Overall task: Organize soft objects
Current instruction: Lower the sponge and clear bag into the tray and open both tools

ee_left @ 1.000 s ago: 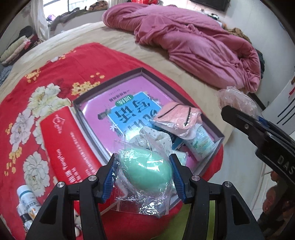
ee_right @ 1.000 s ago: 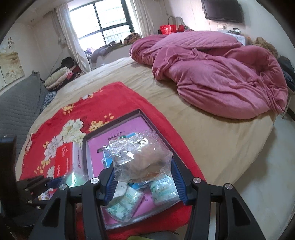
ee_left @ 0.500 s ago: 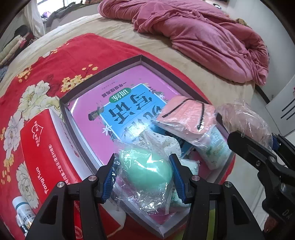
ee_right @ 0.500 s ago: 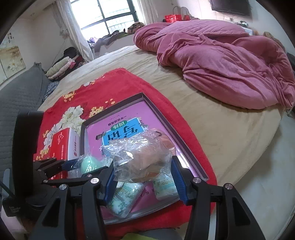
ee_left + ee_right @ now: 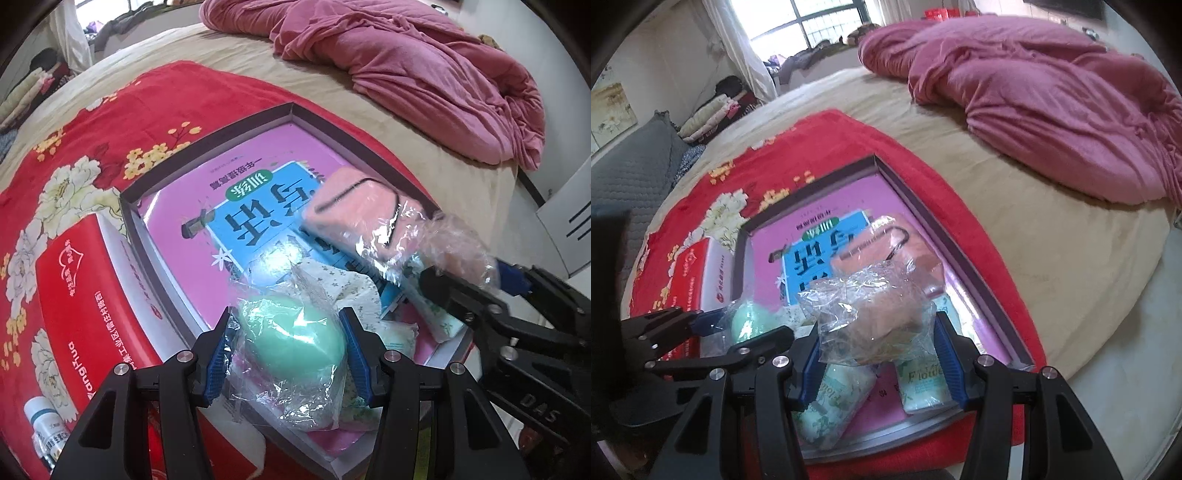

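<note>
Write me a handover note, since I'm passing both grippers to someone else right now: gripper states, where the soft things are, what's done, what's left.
Left gripper: shut on the bagged green sponge, over the near left of the shallow box.
Right gripper: shut on the bagged tan sponge, over the box's near right.
Already in the box, on the purple book: bagged pink item, two tissue packs.
The box sits on the red floral blanket.
Left: release both bags into the box.
Red tissue box lies outside.

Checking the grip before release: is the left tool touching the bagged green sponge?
Touching. The left wrist view shows both blue pads of the left tool pressing the bagged green sponge.
</note>
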{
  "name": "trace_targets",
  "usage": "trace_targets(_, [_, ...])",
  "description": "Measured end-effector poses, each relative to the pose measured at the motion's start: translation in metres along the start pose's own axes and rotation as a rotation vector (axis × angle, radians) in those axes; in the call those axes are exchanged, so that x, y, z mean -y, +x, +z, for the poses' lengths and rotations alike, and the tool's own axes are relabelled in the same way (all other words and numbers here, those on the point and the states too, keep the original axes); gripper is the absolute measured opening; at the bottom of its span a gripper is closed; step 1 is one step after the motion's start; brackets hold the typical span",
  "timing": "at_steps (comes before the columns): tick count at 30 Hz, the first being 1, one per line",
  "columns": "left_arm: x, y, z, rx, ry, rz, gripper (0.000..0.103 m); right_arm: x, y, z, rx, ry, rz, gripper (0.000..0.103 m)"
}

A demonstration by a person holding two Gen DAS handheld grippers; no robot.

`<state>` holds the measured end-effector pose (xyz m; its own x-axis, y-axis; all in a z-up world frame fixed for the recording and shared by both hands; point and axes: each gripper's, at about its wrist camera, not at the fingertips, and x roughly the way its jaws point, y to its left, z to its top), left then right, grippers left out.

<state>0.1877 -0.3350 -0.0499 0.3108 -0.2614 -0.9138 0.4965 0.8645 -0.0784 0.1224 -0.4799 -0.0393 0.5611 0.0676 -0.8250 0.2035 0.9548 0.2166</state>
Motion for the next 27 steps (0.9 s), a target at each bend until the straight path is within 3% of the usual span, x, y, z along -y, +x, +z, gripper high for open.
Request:
trace_targets(19, [-0.005,0.004,0.007,0.000,0.008,0.023,0.057,-0.004,0.015,-0.008,-0.030,-0.071,-0.018,0.057])
trace_targets(27, [-0.004,0.008,0.009,-0.019,0.026,0.044,0.057,-0.009,0.013,-0.015,-0.022,-0.124,-0.035,0.065])
